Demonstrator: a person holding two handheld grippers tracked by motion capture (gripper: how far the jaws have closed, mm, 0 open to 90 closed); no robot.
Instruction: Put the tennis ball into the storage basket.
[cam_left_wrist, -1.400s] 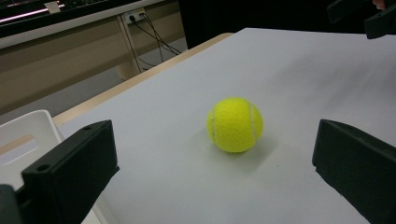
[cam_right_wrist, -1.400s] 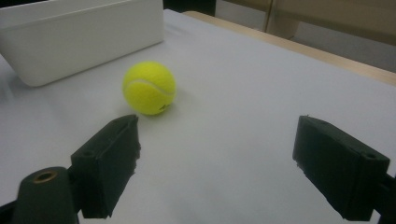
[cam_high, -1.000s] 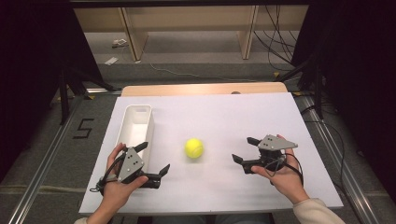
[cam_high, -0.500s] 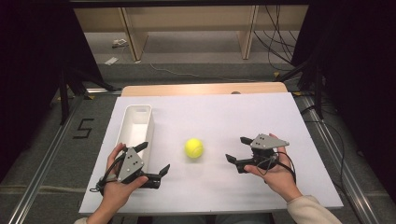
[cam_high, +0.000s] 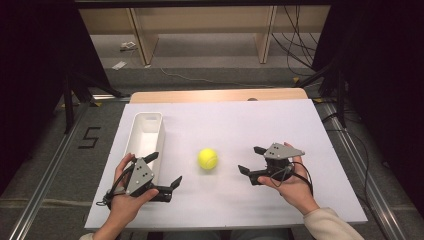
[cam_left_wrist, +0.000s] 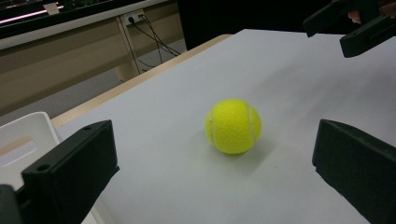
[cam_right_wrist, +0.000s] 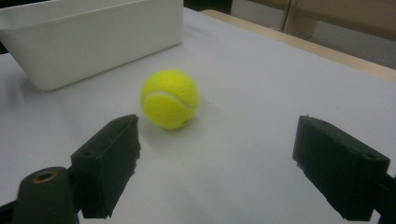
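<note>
**Work Area Surroundings**

The white table top (cam_high: 280, 125) occupies the centre of the high view; a strip of light wood edge (cam_high: 215, 95) runs along its far side. Beyond it, wooden shelving (cam_high: 200, 25) spans the upper frame. Black cables (cam_high: 295, 40) hang at upper right. The grey floor (cam_high: 45, 150) carries a marked figure "5" (cam_high: 90, 137) at left. Metal rails (cam_high: 40, 200) flank both sides. Dark curtains (cam_high: 30, 60) border the frame.
</note>
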